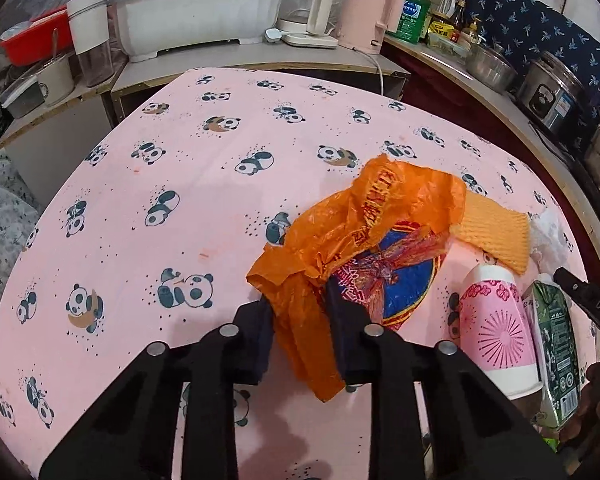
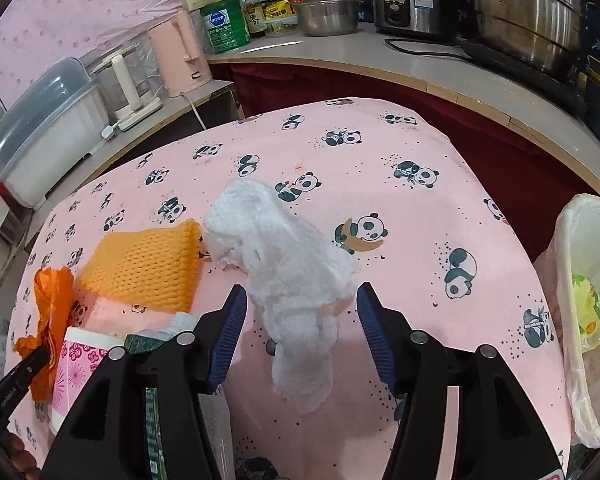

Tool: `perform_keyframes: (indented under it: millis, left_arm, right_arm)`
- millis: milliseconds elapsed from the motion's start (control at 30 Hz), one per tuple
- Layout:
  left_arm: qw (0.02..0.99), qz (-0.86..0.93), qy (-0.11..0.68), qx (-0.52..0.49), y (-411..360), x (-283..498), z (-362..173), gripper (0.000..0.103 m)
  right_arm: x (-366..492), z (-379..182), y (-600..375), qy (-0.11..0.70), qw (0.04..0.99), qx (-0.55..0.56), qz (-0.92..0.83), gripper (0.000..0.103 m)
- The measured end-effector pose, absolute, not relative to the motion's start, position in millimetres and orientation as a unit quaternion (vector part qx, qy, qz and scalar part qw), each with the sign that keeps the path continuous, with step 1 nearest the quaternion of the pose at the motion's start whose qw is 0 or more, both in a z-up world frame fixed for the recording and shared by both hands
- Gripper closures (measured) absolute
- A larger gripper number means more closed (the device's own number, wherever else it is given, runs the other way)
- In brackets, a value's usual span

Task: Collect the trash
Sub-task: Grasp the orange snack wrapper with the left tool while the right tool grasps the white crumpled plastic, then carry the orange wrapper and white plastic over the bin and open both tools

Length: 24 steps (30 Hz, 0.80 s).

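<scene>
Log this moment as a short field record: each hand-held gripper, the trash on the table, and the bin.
left hand-held gripper: open, fingers straddling the orange plastic bag
right hand-held gripper: open, around the white tissue wad
other trash: orange foam net, pink paper cup, green carton
bin: lined, at the table's right edge

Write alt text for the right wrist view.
The open right gripper straddles a crumpled white tissue on a pink panda tablecloth. An orange foam net lies to its left; a lined trash bin stands at the right edge.
</scene>
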<state>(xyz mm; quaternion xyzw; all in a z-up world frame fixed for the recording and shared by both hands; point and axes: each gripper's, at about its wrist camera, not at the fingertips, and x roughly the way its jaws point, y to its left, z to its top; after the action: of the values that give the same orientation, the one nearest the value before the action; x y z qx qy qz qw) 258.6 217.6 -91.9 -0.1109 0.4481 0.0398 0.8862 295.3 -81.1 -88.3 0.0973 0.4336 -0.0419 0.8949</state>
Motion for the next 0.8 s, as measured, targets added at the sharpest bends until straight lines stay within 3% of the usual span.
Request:
perform_keyframes:
  millis: [100, 200, 267, 800]
  left_arm:
    - [0.891, 0.033, 0.439, -0.110, 212.8, 264.1, -84.9, 0.089]
    - [0.895, 0.026, 0.432, -0.109, 207.4, 268.0, -77.4, 0.091]
    - [0.898, 0.020, 0.426, -0.108, 202.5, 269.2, -71.3, 0.091]
    - [0.918, -0.053, 0.385, -0.079, 124.7, 241.3, -12.3, 0.091]
  right_arm:
    - [299.7, -94.3, -78.4, 0.442, 0.891, 0.095, -0.038, 0.055]
    - [300.0, -97.2, -77.5, 0.445, 0.890, 0.092, -0.036, 0.072]
    - [299.2, -95.8, -76.9, 0.447, 0.889, 0.095, -0.027, 0.090]
    - [238.3, -30.7, -101.9, 0.379, 0.917, 0.122, -0.029, 0.093]
